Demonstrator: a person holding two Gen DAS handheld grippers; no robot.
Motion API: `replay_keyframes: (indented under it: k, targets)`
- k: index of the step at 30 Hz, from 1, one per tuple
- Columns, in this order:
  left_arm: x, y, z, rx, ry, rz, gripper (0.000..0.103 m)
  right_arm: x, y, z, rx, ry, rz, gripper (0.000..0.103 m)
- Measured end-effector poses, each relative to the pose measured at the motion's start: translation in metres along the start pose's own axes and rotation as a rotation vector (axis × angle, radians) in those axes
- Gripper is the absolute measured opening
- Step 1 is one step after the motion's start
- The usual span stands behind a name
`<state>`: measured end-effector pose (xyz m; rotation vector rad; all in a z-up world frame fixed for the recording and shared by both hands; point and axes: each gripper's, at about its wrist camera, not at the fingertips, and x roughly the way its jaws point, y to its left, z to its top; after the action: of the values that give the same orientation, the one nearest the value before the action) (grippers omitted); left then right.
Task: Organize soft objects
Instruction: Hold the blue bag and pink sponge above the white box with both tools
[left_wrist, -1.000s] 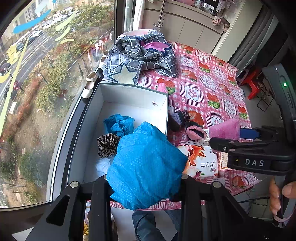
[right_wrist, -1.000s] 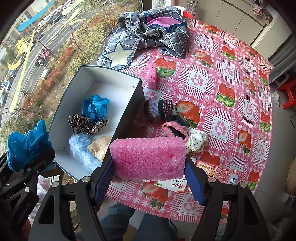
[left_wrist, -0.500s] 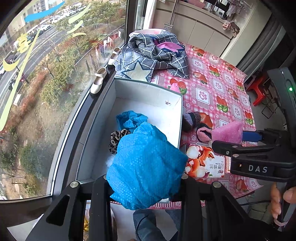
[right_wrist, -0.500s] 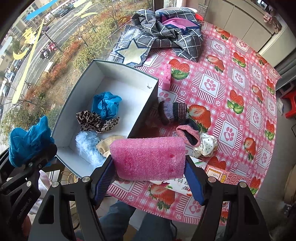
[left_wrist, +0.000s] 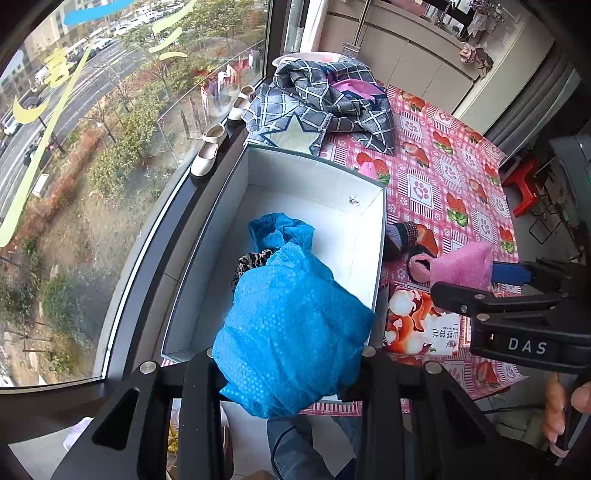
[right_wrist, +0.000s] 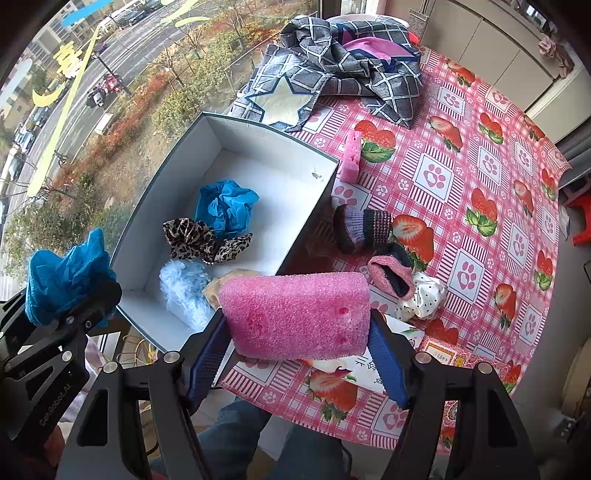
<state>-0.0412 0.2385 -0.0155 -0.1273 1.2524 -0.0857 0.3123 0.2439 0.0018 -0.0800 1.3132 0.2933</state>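
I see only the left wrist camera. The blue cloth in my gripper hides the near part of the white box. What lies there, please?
Observer: The right wrist view shows a light blue fluffy piece in the near corner of the white box, with a beige piece beside it.
Operator: How does the right gripper hold the pink sponge?
Observer: The right gripper is shut on the pink sponge. Its blue pads press on the two short ends.
Operator: Does that gripper hide something on the table from me?
Observer: Yes. A white dotted cloth lies against the pink sock.
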Motion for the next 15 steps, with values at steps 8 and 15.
replay_keyframes:
  k: [8,15]
  targets:
    - [0.009,0.012,-0.004,-0.029,0.028,0.012,0.036,0.006,0.012,0.004,-0.026,0.013,0.009,0.073]
    - [0.027,0.020,-0.009,-0.060,0.089,0.029,0.036,0.015,0.024,0.007,-0.042,0.035,0.027,0.073]
